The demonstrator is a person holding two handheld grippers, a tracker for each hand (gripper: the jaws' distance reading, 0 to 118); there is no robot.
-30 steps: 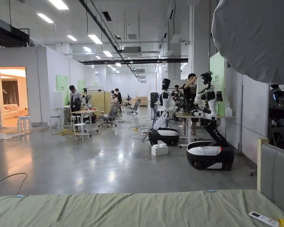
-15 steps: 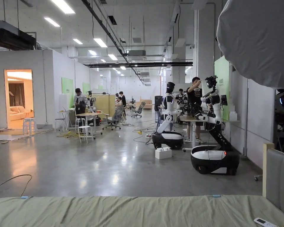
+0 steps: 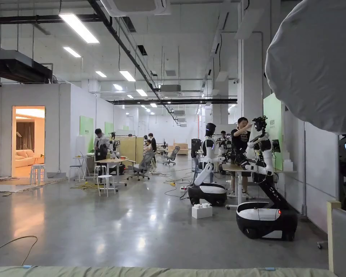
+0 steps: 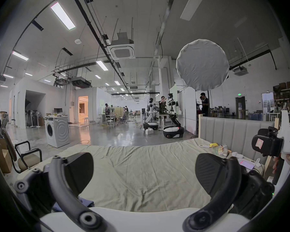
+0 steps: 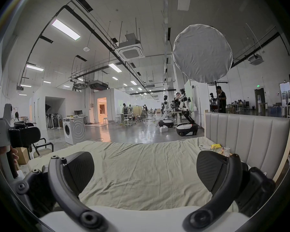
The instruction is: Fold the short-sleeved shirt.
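A bed with a pale green sheet lies under both grippers; its far edge runs along the bottom of the head view. In the left gripper view a scrap of blue cloth peeks out below the left jaw; I cannot tell whether it is the shirt. My left gripper hangs open above the sheet with nothing between its jaws. My right gripper is open too, jaws wide apart over the bare sheet. Each gripper view catches the other gripper's housing at its edge, held by a hand.
A grey padded headboard stands at the bed's right end, with a remote, a yellow packet and a phone near it. A washing machine and a chair stand left. Wheeled robots, people and a round lamp diffuser lie beyond.
The head camera has tilted upward, so the bed has sunk to the bottom edge and the remote has left the picture. Nothing in the room has visibly moved.
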